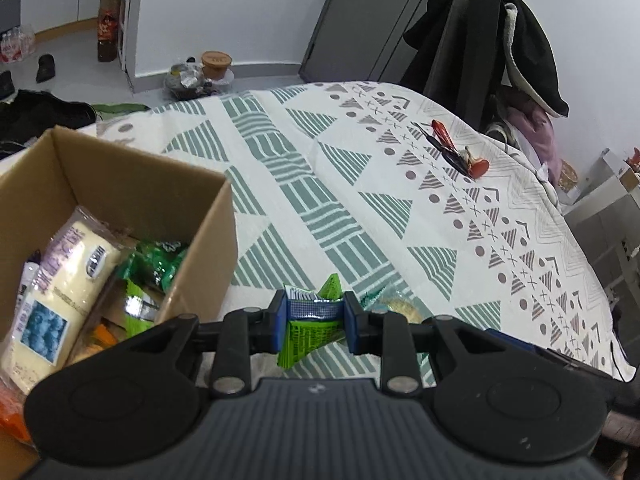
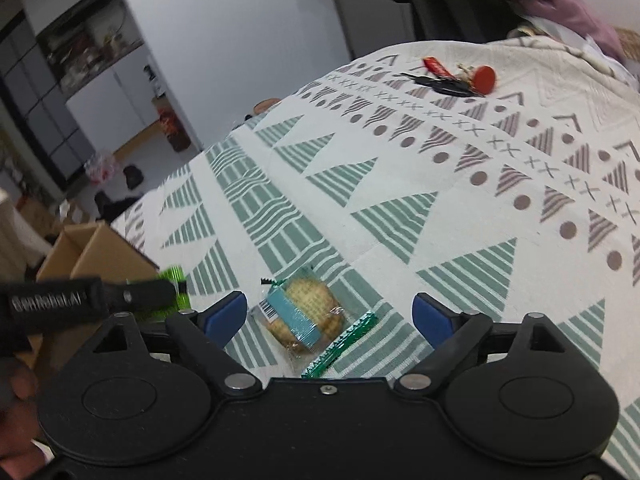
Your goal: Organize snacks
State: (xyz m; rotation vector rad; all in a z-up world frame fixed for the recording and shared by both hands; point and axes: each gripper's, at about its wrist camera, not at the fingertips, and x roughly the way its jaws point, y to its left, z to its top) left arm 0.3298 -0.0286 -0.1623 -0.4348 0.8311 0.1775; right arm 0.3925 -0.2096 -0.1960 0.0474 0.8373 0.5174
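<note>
Left gripper (image 1: pixel 314 322) pinches a green snack packet (image 1: pixel 310 334); right gripper (image 2: pixel 330 316) spread wide over a wrapped biscuit (image 2: pixel 306 312).

Nearest, the left pads clamp the green packet by its crimped middle and hold it clear of the patterned tablecloth (image 1: pixel 360 168), probably to carry it to the cardboard box (image 1: pixel 188 236) just to its left, where a white bread pack (image 1: pixel 60 276) and other green packets already lie. The right jaws stand apart with nothing pressed, bracketing the biscuit and a green wrapper strip (image 2: pixel 340 346) on the cloth, seemingly lining up a grasp. Farther off, keys with a red tag (image 2: pixel 456 78) sit untouched.
</note>
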